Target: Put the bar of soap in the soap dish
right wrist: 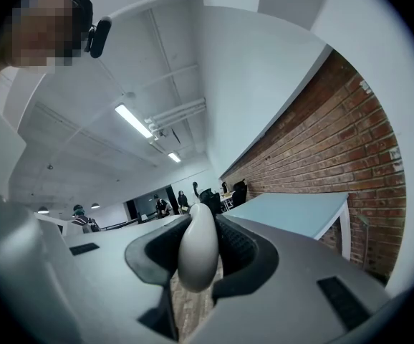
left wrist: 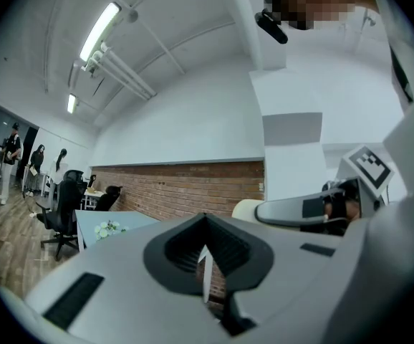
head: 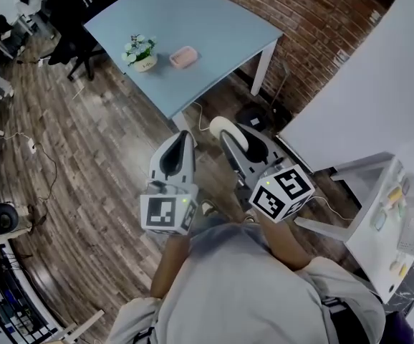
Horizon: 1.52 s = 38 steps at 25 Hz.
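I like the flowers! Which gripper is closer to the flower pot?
Left. The left gripper is off the table, on the flower pot's side; the right gripper, holding the bar of soap, is farther right.

I see the soap dish (head: 183, 56) on the desk (head: 214, 27), just right of the flower pot (head: 140, 51); the wall (head: 321, 20) stands behind.

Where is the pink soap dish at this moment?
In the head view, the pink oval soap dish sits on the light blue table at upper centre, beside the small pot of white flowers, on its right in the picture.
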{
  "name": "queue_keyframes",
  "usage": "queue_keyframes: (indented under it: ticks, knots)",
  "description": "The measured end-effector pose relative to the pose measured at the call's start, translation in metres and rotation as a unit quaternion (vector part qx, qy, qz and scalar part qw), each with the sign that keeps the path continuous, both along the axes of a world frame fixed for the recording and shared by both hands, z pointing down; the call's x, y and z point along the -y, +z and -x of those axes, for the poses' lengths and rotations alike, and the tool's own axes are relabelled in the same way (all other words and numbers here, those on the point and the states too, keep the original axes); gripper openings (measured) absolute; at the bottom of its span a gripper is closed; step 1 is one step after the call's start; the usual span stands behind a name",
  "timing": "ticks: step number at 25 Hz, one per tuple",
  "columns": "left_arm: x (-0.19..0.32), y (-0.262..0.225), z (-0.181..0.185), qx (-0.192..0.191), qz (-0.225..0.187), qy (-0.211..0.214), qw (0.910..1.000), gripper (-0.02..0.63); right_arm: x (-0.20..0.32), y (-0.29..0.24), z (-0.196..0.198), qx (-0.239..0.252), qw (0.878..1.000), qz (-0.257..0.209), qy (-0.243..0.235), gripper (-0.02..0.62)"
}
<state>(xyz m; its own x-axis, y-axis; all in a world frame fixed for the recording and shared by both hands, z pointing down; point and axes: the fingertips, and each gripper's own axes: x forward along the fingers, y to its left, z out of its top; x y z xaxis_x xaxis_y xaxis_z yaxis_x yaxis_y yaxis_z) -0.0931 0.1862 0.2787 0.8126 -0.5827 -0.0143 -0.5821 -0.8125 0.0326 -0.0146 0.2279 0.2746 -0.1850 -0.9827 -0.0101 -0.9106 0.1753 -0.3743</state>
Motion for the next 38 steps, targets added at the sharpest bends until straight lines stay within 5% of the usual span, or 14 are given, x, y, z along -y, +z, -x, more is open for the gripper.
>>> queue_keyframes:
  ticks: [15, 38]
  knots:
    - [0.04, 0.009, 0.026, -0.007, 0.012, 0.018, 0.9997, 0.003, 0.043, 0.001, 0.033, -0.004, 1.0, 0.006, 0.004, 0.115]
    - [0.138, 0.03, -0.046, 0.019, 0.03, 0.022, 0.9991, 0.003, 0.148, 0.019, -0.036, 0.016, 1.0, 0.025, -0.005, 0.115]
